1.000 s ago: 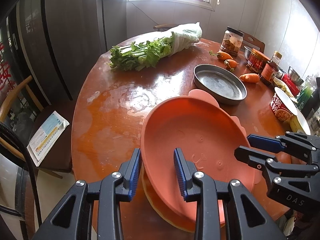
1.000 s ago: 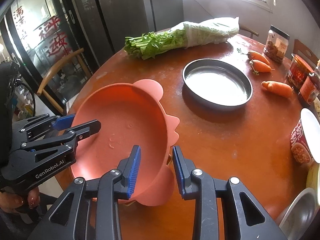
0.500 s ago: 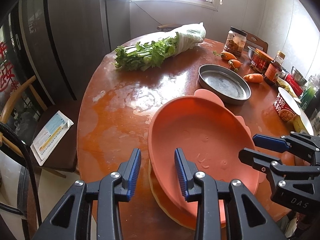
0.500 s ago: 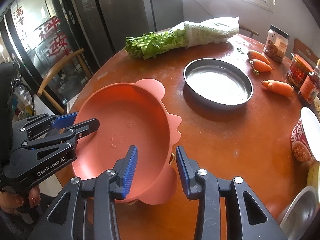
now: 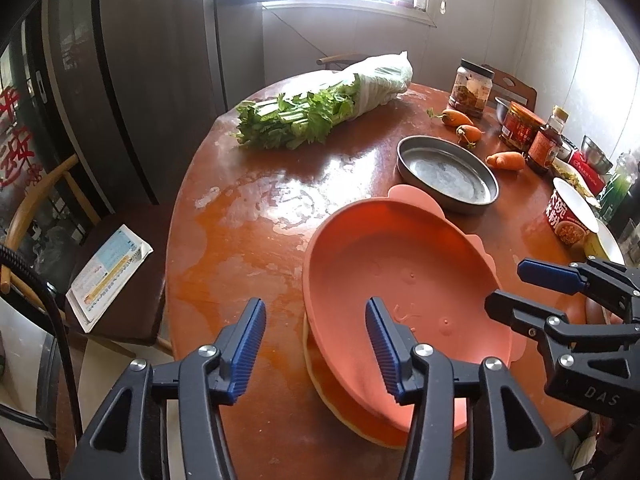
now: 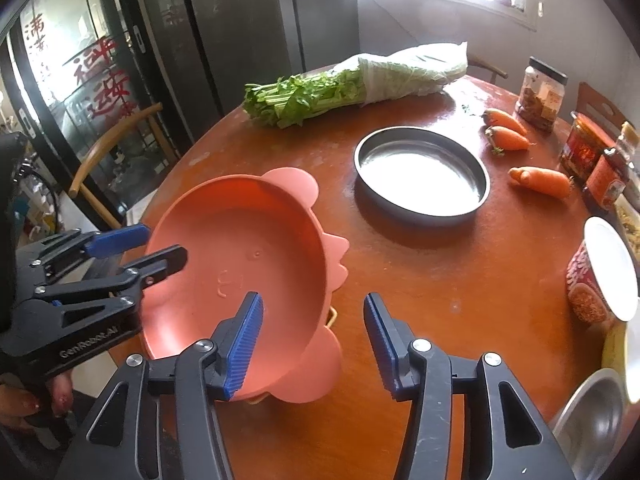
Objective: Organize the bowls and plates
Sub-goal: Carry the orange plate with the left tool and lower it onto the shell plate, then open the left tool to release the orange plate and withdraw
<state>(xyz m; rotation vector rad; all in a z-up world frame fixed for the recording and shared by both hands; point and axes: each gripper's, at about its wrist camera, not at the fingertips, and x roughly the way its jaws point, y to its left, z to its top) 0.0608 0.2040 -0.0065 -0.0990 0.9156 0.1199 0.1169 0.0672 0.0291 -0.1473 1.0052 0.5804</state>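
A salmon-pink bowl [image 5: 404,292] with ear-like tabs rests near the table's front edge on a yellowish plate [image 5: 320,384], of which only a sliver shows. My left gripper [image 5: 314,348] straddles the bowl's left rim. Its jaws are opening and the blue pads stand clear of the rim. My right gripper [image 6: 312,344] straddles the right rim of the bowl [image 6: 240,256] in the same way, jaws opening, pads not pressing. Each gripper shows in the other's view: the right gripper [image 5: 508,288] and the left gripper [image 6: 162,245]. A round steel pan [image 6: 422,174] sits behind the bowl.
Bagged greens [image 5: 320,108] lie at the back of the round wooden table [image 5: 248,216]. Carrots [image 6: 540,180], jars [image 6: 542,94] and a noodle cup [image 6: 600,276] line the right side. A steel bowl [image 6: 592,424] sits at front right. A chair with a paper [image 5: 108,272] stands left.
Both pairs of jaws have spread wider around the pink bowl's rim, and the bowl has settled flatter on the plate beneath it. Neither hand has shifted much.
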